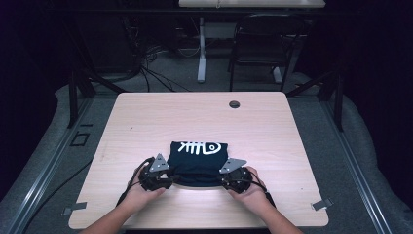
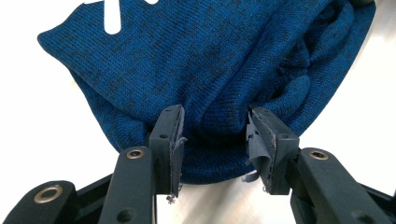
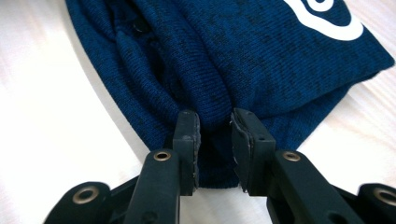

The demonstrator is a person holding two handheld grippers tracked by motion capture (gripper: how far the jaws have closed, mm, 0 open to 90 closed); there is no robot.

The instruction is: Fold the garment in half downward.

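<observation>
A dark blue knit shirt (image 1: pixel 197 158) with a white fish-bone print lies folded near the front of the wooden table (image 1: pixel 195 114). My left gripper (image 1: pixel 169 179) is at the shirt's near left corner. In the left gripper view its jaws (image 2: pixel 215 126) stand wide, with a thick fold of the shirt (image 2: pixel 210 60) between them and resting on the table. My right gripper (image 1: pixel 220 181) is at the near right corner. There the jaws (image 3: pixel 215 128) are close together, pinching a bunched fold of the shirt (image 3: pixel 224 51).
A round cable hole (image 1: pixel 234 104) sits near the table's far edge. Beyond the table stand a black chair (image 1: pixel 263 44) and a white desk leg (image 1: pixel 201 48). Bare tabletop lies left, right and beyond the shirt. The person's hands (image 1: pixel 141 195) reach in from the front edge.
</observation>
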